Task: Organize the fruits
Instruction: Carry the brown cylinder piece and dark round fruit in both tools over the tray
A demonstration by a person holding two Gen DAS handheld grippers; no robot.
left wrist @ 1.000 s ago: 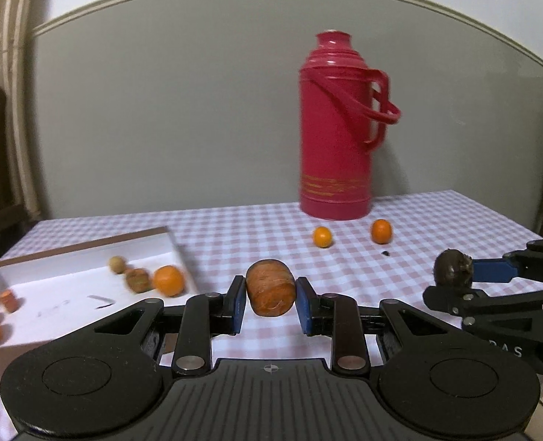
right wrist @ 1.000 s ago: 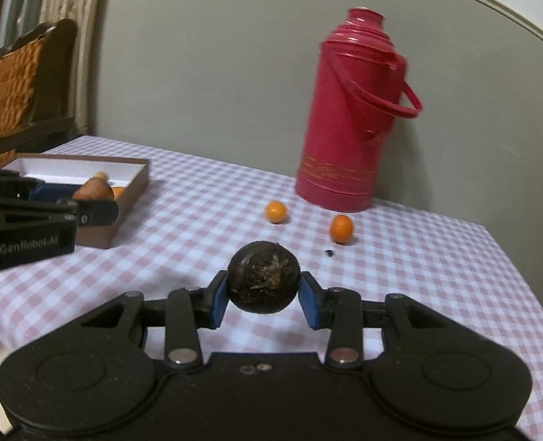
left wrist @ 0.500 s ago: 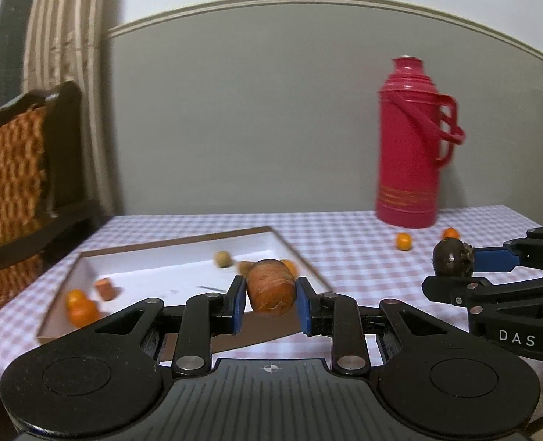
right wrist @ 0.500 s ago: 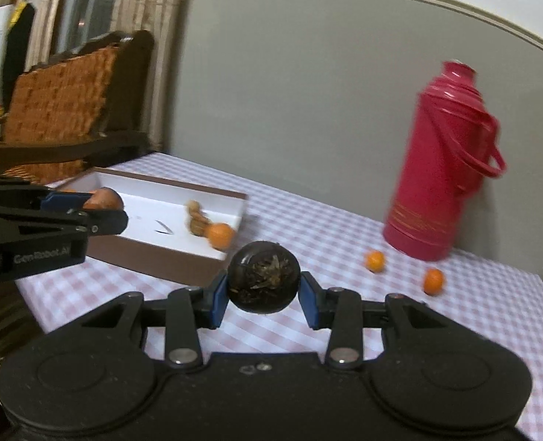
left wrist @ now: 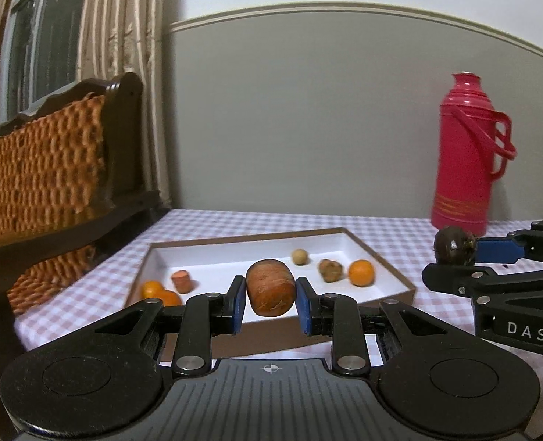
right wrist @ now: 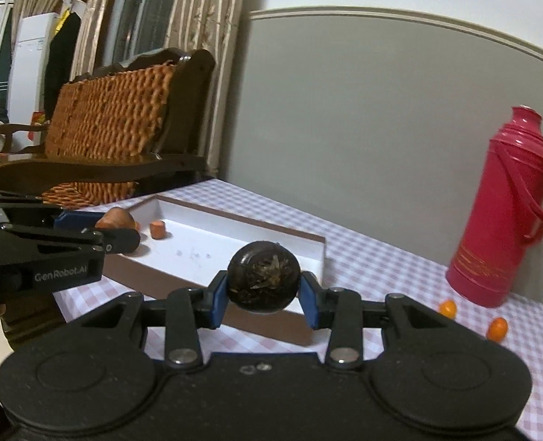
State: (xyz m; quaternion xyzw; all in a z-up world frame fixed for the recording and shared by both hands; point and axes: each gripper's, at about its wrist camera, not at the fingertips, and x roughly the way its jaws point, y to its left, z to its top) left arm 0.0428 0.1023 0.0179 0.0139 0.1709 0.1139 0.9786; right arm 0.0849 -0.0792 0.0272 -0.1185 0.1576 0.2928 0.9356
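My left gripper (left wrist: 270, 299) is shut on a brown-orange chunk of fruit (left wrist: 270, 287), held in the air just short of the near wall of the white-lined brown box (left wrist: 392, 272). My right gripper (right wrist: 264, 296) is shut on a dark round fruit (right wrist: 264, 281), in front of the box's right corner (right wrist: 317, 253). Inside the box lie an orange (left wrist: 360, 272), a brown lumpy fruit (left wrist: 331, 269), a small pale round fruit (left wrist: 299, 256), a reddish stub (left wrist: 181, 280) and two oranges (left wrist: 160, 292) at the left. Two small oranges (right wrist: 447, 308) (right wrist: 497, 329) rest on the checked cloth.
A red thermos (left wrist: 466, 154) stands at the back right of the checked table (left wrist: 400, 228), by the grey wall. A dark wooden chair with a woven back (left wrist: 43, 169) is at the table's left end. Striped curtains hang behind it.
Both grippers have swung left with their fruits, from facing the thermos to facing the box. The box now lies straight ahead; the thermos has slid to the right edge of both views.
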